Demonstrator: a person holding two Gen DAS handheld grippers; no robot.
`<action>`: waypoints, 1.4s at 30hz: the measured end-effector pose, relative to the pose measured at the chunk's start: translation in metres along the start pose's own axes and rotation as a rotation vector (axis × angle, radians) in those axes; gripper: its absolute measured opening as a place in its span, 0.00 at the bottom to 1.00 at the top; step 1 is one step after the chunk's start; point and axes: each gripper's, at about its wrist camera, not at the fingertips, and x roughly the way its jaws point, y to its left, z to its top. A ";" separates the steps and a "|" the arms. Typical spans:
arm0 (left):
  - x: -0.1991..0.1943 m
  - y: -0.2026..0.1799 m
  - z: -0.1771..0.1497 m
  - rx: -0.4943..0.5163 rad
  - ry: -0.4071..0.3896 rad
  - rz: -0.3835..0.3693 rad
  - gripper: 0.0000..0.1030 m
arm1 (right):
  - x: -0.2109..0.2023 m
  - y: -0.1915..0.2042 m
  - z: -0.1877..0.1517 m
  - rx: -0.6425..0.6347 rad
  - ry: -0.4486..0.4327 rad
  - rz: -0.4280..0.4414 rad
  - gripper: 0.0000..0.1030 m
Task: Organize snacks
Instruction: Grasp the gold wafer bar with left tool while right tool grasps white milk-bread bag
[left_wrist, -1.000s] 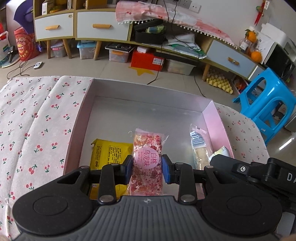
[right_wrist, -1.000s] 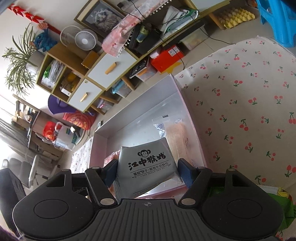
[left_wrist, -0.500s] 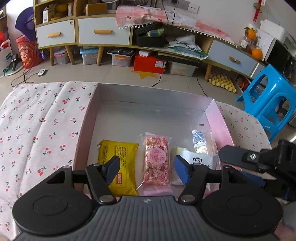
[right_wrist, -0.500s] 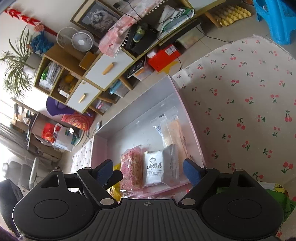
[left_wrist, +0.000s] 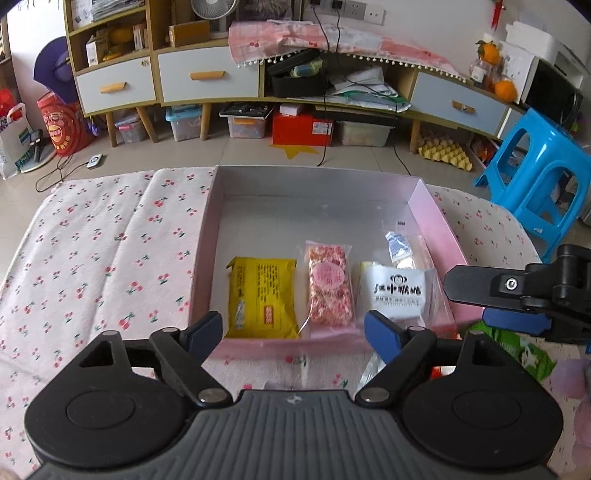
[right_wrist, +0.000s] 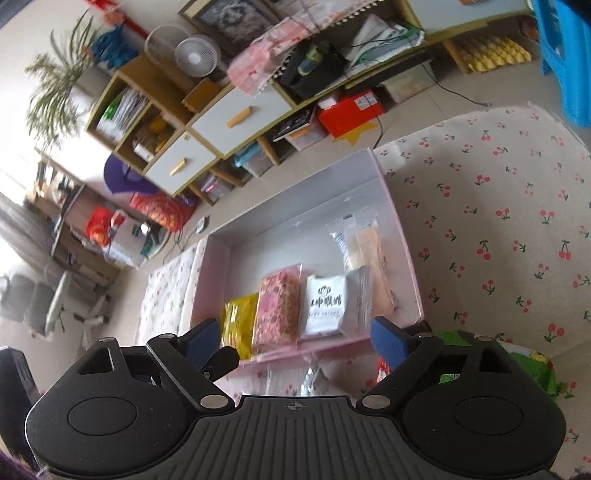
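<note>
A pink box (left_wrist: 436, 225) (right_wrist: 404, 236) lies on the cherry-print cloth. Along its near side lie a yellow packet (left_wrist: 262, 297) (right_wrist: 236, 325), a pink packet (left_wrist: 330, 291) (right_wrist: 277, 306), a white packet with black letters (left_wrist: 397, 291) (right_wrist: 325, 306) and a clear packet (left_wrist: 400, 247) (right_wrist: 365, 251). My left gripper (left_wrist: 293, 328) hangs over the box's near rim, jaws opening, nothing between them. My right gripper (right_wrist: 299, 338) does the same to the right; one of its fingers (left_wrist: 495, 288) shows in the left wrist view.
More loose snack wrappers (right_wrist: 532, 365) lie on the cloth (left_wrist: 110, 258) near the grippers, one green. A blue stool (left_wrist: 535, 177) stands right of the table. Cabinets (left_wrist: 207, 81) and storage bins line the far wall beyond the floor.
The left gripper let go of the pink packet and the right let go of the white packet; both lie in the box. Both grippers drew back and up, jaws spread wide.
</note>
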 end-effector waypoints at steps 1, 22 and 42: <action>-0.003 0.001 -0.003 -0.001 -0.001 0.001 0.84 | -0.002 0.003 -0.002 -0.015 0.003 -0.004 0.88; -0.045 0.029 -0.091 -0.112 -0.003 0.095 0.97 | -0.033 0.028 -0.056 -0.246 0.026 -0.038 0.92; -0.039 0.051 -0.130 -0.168 -0.042 -0.001 0.56 | -0.001 0.037 -0.114 -0.438 0.113 -0.086 0.92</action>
